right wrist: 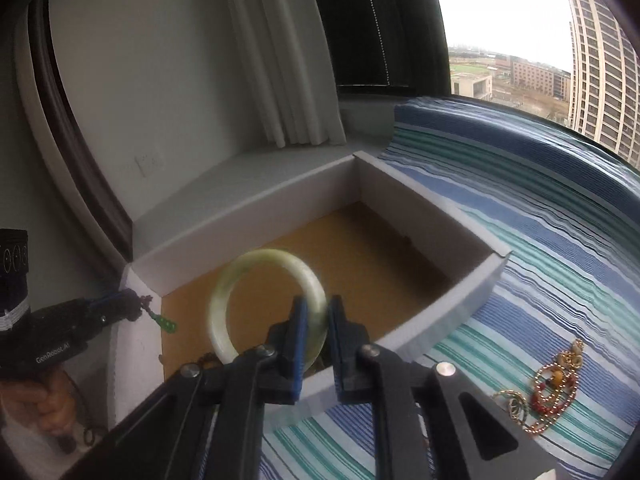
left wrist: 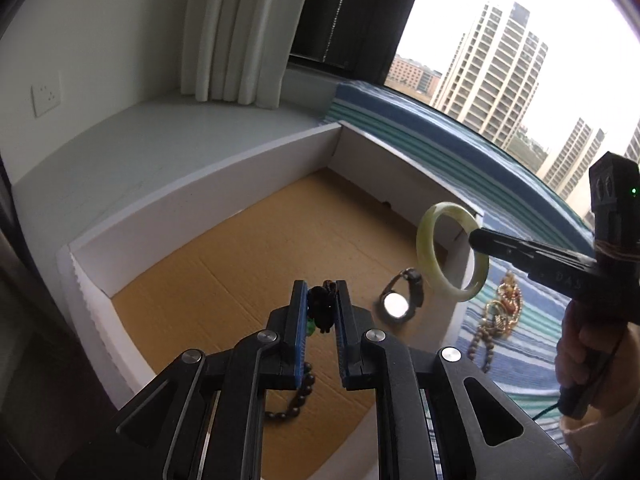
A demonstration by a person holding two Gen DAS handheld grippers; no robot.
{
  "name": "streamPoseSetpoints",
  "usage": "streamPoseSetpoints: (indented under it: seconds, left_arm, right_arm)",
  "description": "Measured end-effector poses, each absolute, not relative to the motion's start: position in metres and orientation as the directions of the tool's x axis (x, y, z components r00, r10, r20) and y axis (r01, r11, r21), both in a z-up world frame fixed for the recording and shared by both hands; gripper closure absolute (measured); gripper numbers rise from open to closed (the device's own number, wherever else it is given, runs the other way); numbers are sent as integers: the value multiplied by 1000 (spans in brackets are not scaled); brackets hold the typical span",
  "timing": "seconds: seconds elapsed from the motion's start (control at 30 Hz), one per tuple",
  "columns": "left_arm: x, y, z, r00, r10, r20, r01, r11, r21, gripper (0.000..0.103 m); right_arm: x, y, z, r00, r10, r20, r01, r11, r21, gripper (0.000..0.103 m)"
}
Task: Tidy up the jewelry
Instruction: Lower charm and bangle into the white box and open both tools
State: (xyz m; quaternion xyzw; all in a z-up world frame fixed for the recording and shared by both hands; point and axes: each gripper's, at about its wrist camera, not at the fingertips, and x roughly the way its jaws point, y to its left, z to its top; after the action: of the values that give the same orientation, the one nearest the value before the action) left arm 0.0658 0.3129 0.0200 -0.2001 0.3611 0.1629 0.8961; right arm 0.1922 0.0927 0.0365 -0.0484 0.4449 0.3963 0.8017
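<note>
My left gripper (left wrist: 323, 300) is shut on a dark beaded bracelet (left wrist: 320, 308) with a small green charm, held above the brown floor of the white box (left wrist: 200, 208); its beads hang below the jaws (left wrist: 298, 396). My right gripper (right wrist: 318, 320) is shut on a pale green jade bangle (right wrist: 228, 280) and holds it upright over the box's near wall (right wrist: 452, 308). The bangle also shows in the left wrist view (left wrist: 428, 236), above the box's right wall. A wristwatch (left wrist: 400, 296) lies inside the box.
Gold and red jewelry (right wrist: 552, 384) and a brown bead string (left wrist: 480, 344) lie on the striped blue-green cloth (right wrist: 540, 220) to the right of the box. A white ledge, a wall and a curtain stand behind the box; a window is at the right.
</note>
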Motion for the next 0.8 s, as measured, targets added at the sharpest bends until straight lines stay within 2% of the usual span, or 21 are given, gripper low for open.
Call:
streamPoseSetpoints:
  seconds: [0.3, 0.33, 0.37, 0.4, 0.43, 0.47, 0.5, 0.57, 0.63, 0.8]
  left_arm:
    - [84, 330, -9, 567, 201, -799, -522, 838, -160, 89]
    - [84, 330, -10, 562, 208, -801, -529, 834, -155, 81]
    - [80, 328, -7, 563, 214, -798, -533, 832, -153, 68]
    - [76, 328, -5, 571, 222, -791, -538, 829, -155, 62]
    - [72, 326, -2, 578, 231, -783, -542, 826, -156, 52]
    - [68, 324, 1, 584, 240, -776, -544, 825, -154, 47]
    - [65, 320, 5, 589, 246, -770, -543, 826, -151, 45]
    - [58, 308, 14, 598, 257, -759, -538, 831, -142, 38]
    - [52, 292, 23, 611, 265, -746, -523, 842, -130, 33]
    - [49, 240, 31, 642, 260, -722, -459, 884, -90, 19]
  right_arm:
    - [195, 194, -42, 92, 518, -850, -709, 633, 309, 89]
    - [193, 198, -48, 87, 500, -862, -720, 629, 293, 88]
    - [191, 201, -50, 99, 485, -869, -724, 634, 271, 88]
    - [190, 199, -49, 124, 474, -872, -725, 643, 246, 86]
    - [189, 196, -47, 141, 474, -869, -728, 645, 233, 83]
    - [187, 190, -42, 153, 481, -863, -728, 645, 231, 74]
    - [187, 183, -36, 169, 488, -856, -725, 650, 227, 64]
    - [185, 168, -24, 211, 498, -841, -724, 658, 208, 56]
    - [182, 152, -11, 254, 497, -830, -727, 664, 175, 53]
    - [161, 103, 7, 347, 460, -817, -714, 694, 87, 37]
